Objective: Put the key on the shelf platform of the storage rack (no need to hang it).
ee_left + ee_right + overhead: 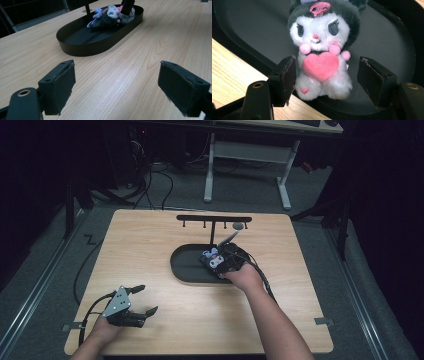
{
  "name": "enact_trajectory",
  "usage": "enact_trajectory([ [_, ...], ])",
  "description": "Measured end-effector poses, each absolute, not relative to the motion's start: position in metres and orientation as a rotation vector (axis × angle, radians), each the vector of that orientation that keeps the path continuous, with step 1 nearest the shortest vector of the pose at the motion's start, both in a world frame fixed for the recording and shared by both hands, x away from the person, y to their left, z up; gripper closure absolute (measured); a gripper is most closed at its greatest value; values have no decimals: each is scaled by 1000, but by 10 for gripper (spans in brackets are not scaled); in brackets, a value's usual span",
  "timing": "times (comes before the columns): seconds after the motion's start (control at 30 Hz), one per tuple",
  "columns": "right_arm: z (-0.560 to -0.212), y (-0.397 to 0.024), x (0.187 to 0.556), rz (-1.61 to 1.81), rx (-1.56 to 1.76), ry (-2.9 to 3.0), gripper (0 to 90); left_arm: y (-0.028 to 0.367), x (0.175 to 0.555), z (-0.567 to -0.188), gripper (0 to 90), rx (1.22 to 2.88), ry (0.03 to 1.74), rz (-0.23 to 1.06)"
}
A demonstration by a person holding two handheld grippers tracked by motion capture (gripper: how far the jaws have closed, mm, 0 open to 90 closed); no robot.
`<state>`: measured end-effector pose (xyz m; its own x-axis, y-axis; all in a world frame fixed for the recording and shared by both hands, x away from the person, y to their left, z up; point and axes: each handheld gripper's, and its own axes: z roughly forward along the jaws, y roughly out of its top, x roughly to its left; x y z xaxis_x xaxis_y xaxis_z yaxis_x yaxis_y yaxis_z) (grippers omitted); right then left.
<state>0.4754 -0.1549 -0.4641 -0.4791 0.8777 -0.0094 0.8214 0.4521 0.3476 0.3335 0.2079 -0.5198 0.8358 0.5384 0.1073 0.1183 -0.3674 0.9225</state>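
Observation:
A small plush toy (322,50) with a black hood, white face and pink heart lies in the right end of a black oval tray (387,37). My right gripper (325,72) stands open with the plush between its pads; the left pad is right beside the toy and the right pad stands clear of it. In the high view this gripper (220,260) hangs over the tray (185,265) at the plush (212,256). My left gripper (149,298) rests open near the table's front left, nothing between its pads (60,82). From there the tray (82,42) and plush (110,15) lie ahead.
A black T-shaped stand with hooks (214,218) rises behind the tray, a small grey item (238,226) hanging at its right end. Bare wood (145,245) lies left of the tray. A white-legged desk (247,155) stands beyond the table.

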Motion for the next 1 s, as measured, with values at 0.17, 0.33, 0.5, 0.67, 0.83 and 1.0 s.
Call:
enact_trajectory([
  [0.17, -458, -156, 473, 472, 1480, 2504, 317, 208, 334, -520, 154, 1920, 491, 480],
  [0.33, -453, -157, 469, 480, 1458, 2505, 309, 208, 333, -520, 154, 1922, 489, 481],
  [0.5, -451, -158, 464, 500, 1460, 2503, 303, 208, 333, -520, 154, 1921, 491, 480],
  [0.67, -449, -159, 459, 490, 1443, 2492, 280, 208, 333, -520, 154, 1921, 490, 482],
  [0.83, -449, -162, 454, 500, 1430, 2490, 277, 208, 333, -520, 154, 1920, 491, 481],
  [1.0, -456, -168, 447, 529, 1462, 2486, 272, 207, 334, -520, 154, 1921, 492, 479],
])
